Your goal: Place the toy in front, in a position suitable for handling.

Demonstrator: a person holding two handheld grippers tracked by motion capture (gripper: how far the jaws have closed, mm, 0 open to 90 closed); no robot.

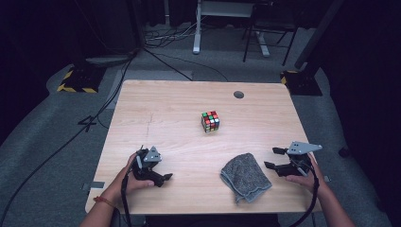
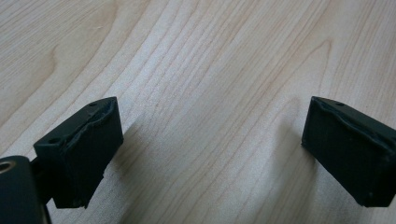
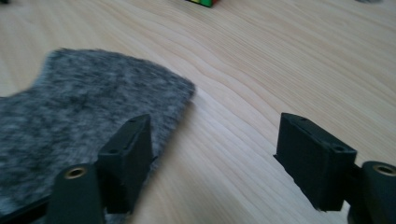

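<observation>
Cloth (image 1: 245,176), grey, folded, near the table's (image 1: 189,99) front edge, right of centre, just beside the right gripper (image 1: 274,158), jaws open and empty; left gripper (image 1: 165,178) likewise open; best pinched at its nearest edge, low and level.

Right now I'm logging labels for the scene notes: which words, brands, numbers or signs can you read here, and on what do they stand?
None: no readable text anywhere.
Puzzle cube: coloured stickers, no letters.
Grey cloth: no tag showing.
Wooden table: bare grain.
Left gripper and right gripper: no marking legible.
Yellow-and-black striped base on the floor: hazard stripes, no words.
</observation>
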